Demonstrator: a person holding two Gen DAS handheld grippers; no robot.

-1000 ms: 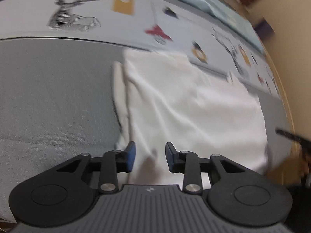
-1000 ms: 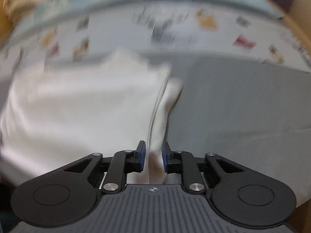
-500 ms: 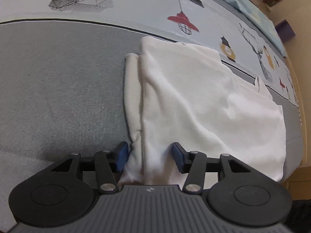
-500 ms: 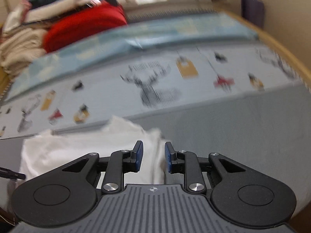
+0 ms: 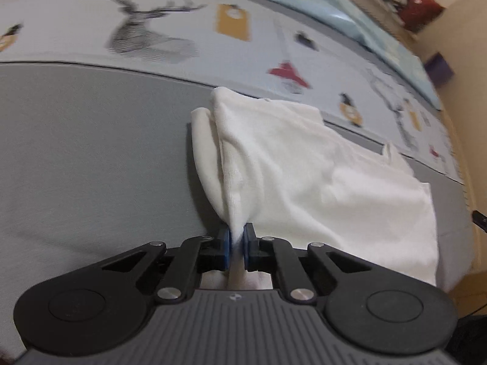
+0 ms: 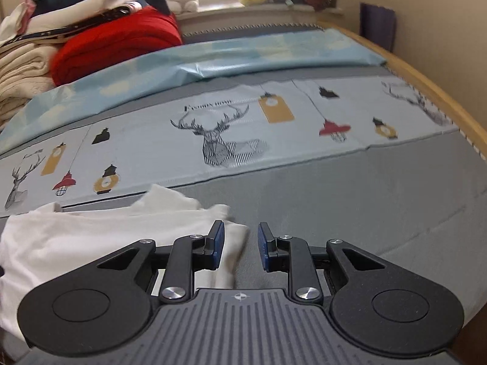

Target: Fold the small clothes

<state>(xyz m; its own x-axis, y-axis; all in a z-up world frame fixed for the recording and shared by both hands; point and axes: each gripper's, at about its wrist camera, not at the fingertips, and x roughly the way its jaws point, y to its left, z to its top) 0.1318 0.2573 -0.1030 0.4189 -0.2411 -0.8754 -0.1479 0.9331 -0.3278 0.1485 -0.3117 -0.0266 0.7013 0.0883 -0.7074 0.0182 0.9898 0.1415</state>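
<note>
A small white garment [image 5: 304,167] lies partly folded on the grey bed cover [image 5: 91,152]. My left gripper [image 5: 236,245] is shut on the garment's near left edge, and the cloth rises in a pinched ridge from the pads. In the right wrist view the same garment [image 6: 91,237] lies at the lower left. My right gripper [image 6: 240,245] is open and empty, just above the garment's right edge, with the left finger [image 6: 217,240] over the cloth and the right finger over bare grey cover.
A pale printed sheet with deer and lanterns [image 6: 228,133] runs across the bed behind the garment. A light blue sheet [image 6: 243,57], a red bundle [image 6: 118,42] and stacked clothes [image 6: 21,70] lie further back. A wooden bed edge [image 6: 441,91] curves along the right.
My left gripper has closed on the garment's near edge and lifted it slightly. My right gripper has opened, let go of the cloth and drawn back, tilting up toward the far bed.
</note>
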